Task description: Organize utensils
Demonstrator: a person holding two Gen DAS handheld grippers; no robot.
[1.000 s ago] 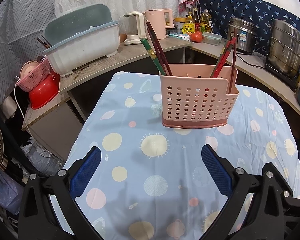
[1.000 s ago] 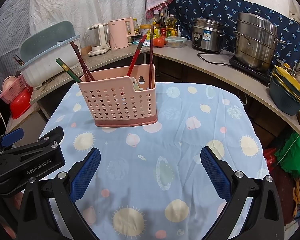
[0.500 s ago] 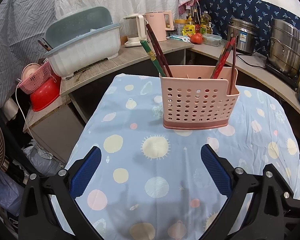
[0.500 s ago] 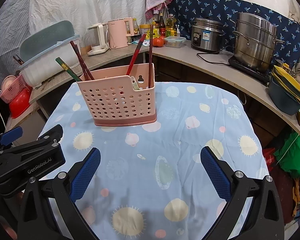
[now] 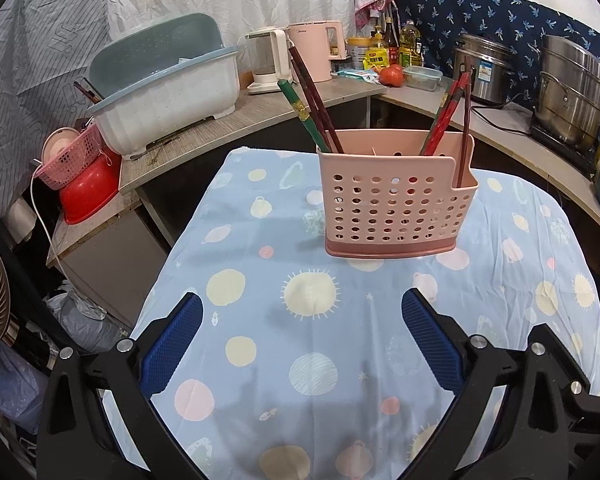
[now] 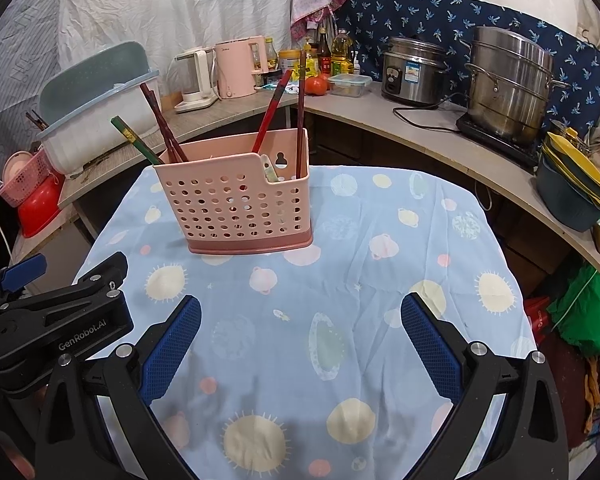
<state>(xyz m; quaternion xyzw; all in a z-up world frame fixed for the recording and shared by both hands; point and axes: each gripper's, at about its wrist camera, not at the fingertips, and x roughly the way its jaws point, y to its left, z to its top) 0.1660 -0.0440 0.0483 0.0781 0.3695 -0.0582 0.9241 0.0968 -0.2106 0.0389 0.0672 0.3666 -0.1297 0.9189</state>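
A pink perforated utensil basket (image 5: pixel 396 204) stands upright on the blue patterned tablecloth (image 5: pixel 312 344); it also shows in the right wrist view (image 6: pixel 236 204). Green and dark red chopsticks (image 5: pixel 308 108) lean out of its left side, red and dark ones (image 5: pixel 444 116) out of its right. A pale spoon (image 6: pixel 270 170) sits in the right compartment. My left gripper (image 5: pixel 302 344) is open and empty, well short of the basket. My right gripper (image 6: pixel 300 344) is open and empty over the cloth, with the left gripper's body (image 6: pixel 56 320) beside it at the left.
A curved counter (image 6: pixel 440 140) runs behind the table with kettles (image 6: pixel 240 68), a rice cooker (image 6: pixel 414 70), a steel steamer pot (image 6: pixel 508 88) and stacked bowls (image 6: pixel 576 184). A white dish bin (image 5: pixel 168 96) and a red bowl (image 5: pixel 88 196) are at the left.
Both grippers have drifted back slightly from the basket and stay open. The basket and chopsticks have not moved.
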